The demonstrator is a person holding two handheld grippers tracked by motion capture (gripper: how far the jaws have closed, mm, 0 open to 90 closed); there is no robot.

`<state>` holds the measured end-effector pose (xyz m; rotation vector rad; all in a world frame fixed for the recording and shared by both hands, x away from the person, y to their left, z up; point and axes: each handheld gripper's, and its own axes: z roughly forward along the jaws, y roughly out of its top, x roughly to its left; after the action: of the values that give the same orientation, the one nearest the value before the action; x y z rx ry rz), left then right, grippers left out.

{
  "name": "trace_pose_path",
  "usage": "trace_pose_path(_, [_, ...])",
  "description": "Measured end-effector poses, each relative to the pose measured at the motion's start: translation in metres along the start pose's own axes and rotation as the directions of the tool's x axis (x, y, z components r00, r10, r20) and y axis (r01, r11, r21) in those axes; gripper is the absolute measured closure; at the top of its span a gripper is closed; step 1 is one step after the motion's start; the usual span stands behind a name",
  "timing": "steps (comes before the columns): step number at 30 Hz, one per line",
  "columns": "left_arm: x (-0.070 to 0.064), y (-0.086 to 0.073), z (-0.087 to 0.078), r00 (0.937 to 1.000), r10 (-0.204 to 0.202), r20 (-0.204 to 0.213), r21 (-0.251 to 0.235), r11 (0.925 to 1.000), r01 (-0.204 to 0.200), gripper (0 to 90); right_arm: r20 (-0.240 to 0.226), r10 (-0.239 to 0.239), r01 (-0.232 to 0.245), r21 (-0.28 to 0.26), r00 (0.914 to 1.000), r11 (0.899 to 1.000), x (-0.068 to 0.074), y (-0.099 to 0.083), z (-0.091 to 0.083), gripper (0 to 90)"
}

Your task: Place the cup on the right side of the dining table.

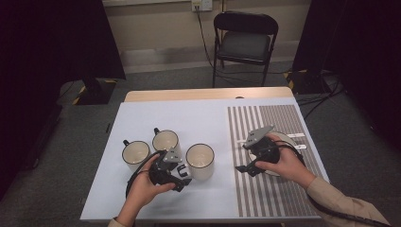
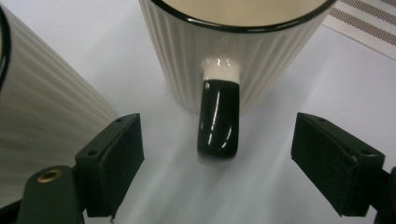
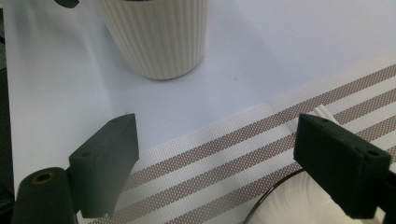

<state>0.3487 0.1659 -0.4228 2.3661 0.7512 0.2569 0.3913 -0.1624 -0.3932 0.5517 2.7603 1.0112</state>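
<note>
Three cream ribbed mugs with black rims and handles stand on the white table cover: a left mug (image 1: 135,154), a middle mug (image 1: 165,141) and a right mug (image 1: 200,161). My left gripper (image 1: 183,174) is open right beside the right mug. In the left gripper view this mug (image 2: 233,46) shows its black handle (image 2: 218,119) between the spread jaws, untouched. My right gripper (image 1: 242,156) hangs open over the striped mat (image 1: 265,118), above a white plate (image 1: 289,137). In the right gripper view the mug (image 3: 156,37) stands ahead, beyond the open gripper (image 3: 217,140).
Another mug's wall (image 2: 42,130) stands close on the left of my left gripper's jaws. The plate's rim (image 3: 289,200) lies under the right jaws. A black folding chair (image 1: 244,40) stands behind the table. The table's wooden far edge (image 1: 208,94) is bare.
</note>
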Motion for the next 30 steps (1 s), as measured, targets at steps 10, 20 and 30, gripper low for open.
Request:
trace_pose_path(10, [0.001, 0.001, 0.000, 1.0000, -0.002, 0.001, -0.009, 1.0000, 0.002, 16.3, 0.001, 0.000, 0.000, -0.004, 1.0000, 1.000, -0.003, 0.013, 0.001, 13.5])
trace_pose_path(20, [-0.001, 0.003, 0.002, 1.0000, 0.006, 0.000, -0.017, 0.9998, -0.006, 16.6, 0.000, 0.000, 0.000, -0.013, 1.0000, 1.000, -0.004, 0.028, 0.002, 13.4])
trace_pose_path(30, [0.000, 0.005, 0.003, 0.9999, 0.009, 0.011, -0.020, 0.9998, -0.009, 16.7, 0.009, 0.008, -0.008, -0.007, 0.9999, 1.000, -0.007, 0.038, 0.003, 13.4])
